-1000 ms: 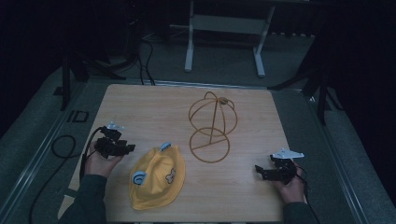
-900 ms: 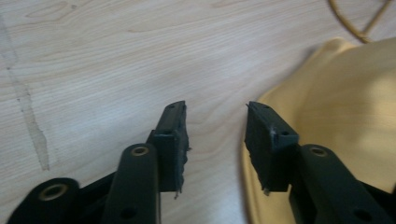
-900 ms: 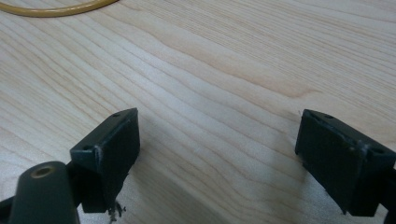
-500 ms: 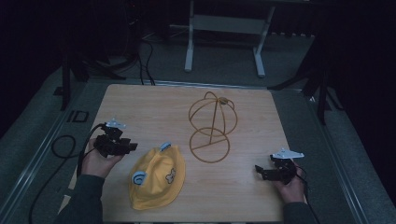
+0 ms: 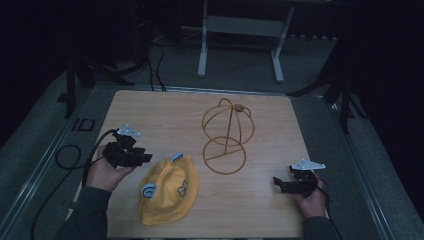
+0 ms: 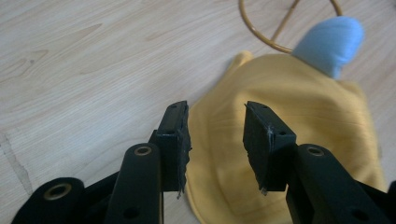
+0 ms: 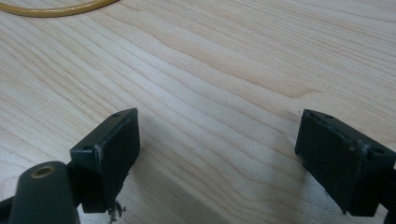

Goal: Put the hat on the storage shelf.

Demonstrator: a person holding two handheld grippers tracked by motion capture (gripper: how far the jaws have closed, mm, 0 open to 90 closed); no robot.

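Wood-grain table (image 5: 150, 107), light top, takes up the middle of the high view, grey floor around it.

Wire stand (image 5: 226, 136): mustard-yellow, dome of hoops on a stem over a ring base, upright at table centre, slightly right and far of the hat. Its ring also shows at the top of the left gripper view (image 6: 261, 35) and as an arc top left in the right gripper view (image 7: 56, 8).

Yellow hat (image 5: 167, 189): lies flat on the near left part of the table, just near-left of the stand's ring, not touching it as far as I can tell. Pale blue ear-like tab (image 6: 329, 43) on its far edge, another blue patch and a small cream shape on top.

Left gripper (image 5: 146, 158): held in the left hand (image 5: 106, 171), left of the hat. Jaws apart with a moderate gap, nothing between them; hat's edge sits under and beyond the tips (image 6: 217, 135).

Right gripper (image 5: 276, 183): held in the right hand (image 5: 311, 202) near the table's near right edge, well apart from stand and hat. Jaws wide apart over bare wood (image 7: 219, 154).
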